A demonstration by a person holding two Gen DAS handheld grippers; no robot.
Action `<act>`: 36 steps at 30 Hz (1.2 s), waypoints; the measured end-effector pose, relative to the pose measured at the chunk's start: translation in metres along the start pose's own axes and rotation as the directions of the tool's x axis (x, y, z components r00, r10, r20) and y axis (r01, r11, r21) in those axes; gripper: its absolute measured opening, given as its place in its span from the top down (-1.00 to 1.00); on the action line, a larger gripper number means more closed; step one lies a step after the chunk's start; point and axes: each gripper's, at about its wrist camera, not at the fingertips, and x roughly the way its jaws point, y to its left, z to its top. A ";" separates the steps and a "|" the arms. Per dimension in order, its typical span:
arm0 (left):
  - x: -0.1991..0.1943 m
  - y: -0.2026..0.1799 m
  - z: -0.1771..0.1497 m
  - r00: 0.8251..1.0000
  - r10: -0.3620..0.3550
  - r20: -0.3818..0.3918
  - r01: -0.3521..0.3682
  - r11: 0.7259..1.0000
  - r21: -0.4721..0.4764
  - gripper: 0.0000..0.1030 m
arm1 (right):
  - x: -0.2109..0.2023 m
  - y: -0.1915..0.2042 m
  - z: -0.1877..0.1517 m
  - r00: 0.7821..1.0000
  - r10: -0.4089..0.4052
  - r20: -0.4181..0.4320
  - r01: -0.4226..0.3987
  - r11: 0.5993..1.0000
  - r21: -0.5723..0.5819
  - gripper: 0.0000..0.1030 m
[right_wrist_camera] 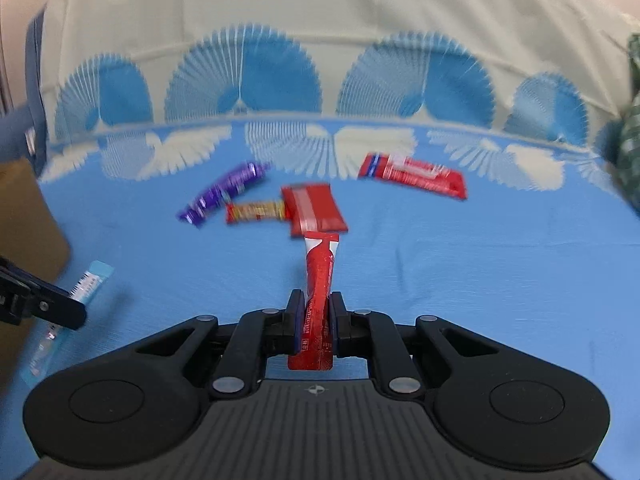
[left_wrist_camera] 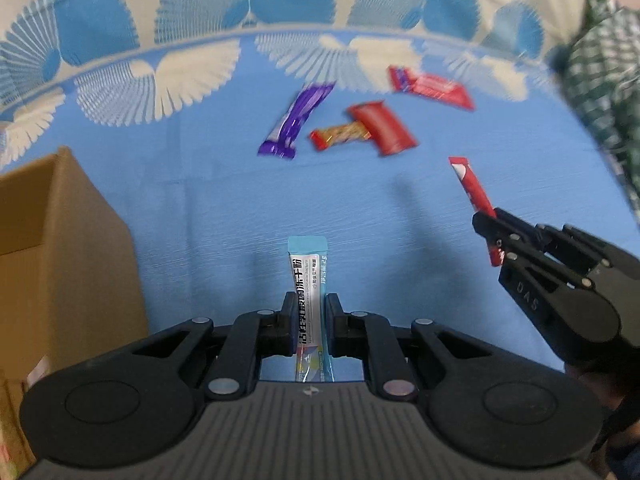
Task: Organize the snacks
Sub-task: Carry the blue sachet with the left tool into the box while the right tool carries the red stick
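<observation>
Left tongs (left_wrist_camera: 307, 322) are clamped on a blue sachet (left_wrist_camera: 308, 280); right tongs (right_wrist_camera: 316, 322) on a red stick (right_wrist_camera: 319, 280). Four snacks (right_wrist_camera: 312, 210) remain scattered at twelve o'clock; the box (left_wrist_camera: 60, 248) waits at nine.

The box (left_wrist_camera: 60, 248) is cut off by the left edge in both views, its inside mostly out of sight. The lower end of the blue stick (left_wrist_camera: 308, 300) passes behind the left tool's (left_wrist_camera: 308, 320) body; the red stick's (right_wrist_camera: 318, 300) print is too small to read. Far snacks are motion-blurred: the purple bar (left_wrist_camera: 294, 122), small bar (left_wrist_camera: 340, 136), red pouch (left_wrist_camera: 382, 128) and long red pack (left_wrist_camera: 432, 87) show no legible labels. The checked cloth (left_wrist_camera: 604, 92) runs off the bed's right edge.
</observation>
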 end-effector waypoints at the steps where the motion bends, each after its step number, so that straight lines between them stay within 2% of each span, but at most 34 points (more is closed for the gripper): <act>1: -0.014 -0.001 -0.004 1.000 -0.008 0.018 0.008 1.000 0.000 0.72 | -0.016 0.003 0.002 1.000 0.001 0.014 -0.002 1.000 0.017 0.74; 8: -0.110 0.003 -0.042 0.994 -0.014 0.109 0.015 1.000 -0.004 0.72 | -0.124 0.031 0.007 0.994 0.042 0.100 -0.052 0.994 0.095 0.74; 14: -0.189 0.035 -0.093 0.984 0.053 0.168 -0.048 0.998 -0.035 0.72 | -0.213 0.086 -0.004 0.979 0.143 0.148 -0.156 0.985 0.078 0.74; 18: -0.234 0.064 -0.132 0.974 0.116 0.192 -0.105 0.992 -0.067 0.72 | -0.258 0.128 -0.016 0.964 0.227 0.141 -0.236 0.970 0.053 0.74; 24: -0.279 0.107 -0.194 0.967 0.180 0.180 -0.156 0.978 -0.140 0.72 | -0.308 0.196 -0.043 0.933 0.345 0.099 -0.345 0.938 -0.024 0.74; 28: -0.301 0.126 -0.231 0.958 0.215 0.188 -0.182 0.967 -0.179 0.72 | -0.334 0.229 -0.058 0.917 0.390 0.077 -0.385 0.920 -0.078 0.74; 36: -0.331 0.142 -0.281 0.945 0.231 0.232 -0.179 0.958 -0.224 0.72 | -0.370 0.262 -0.072 0.917 0.387 0.091 -0.370 0.914 -0.166 0.74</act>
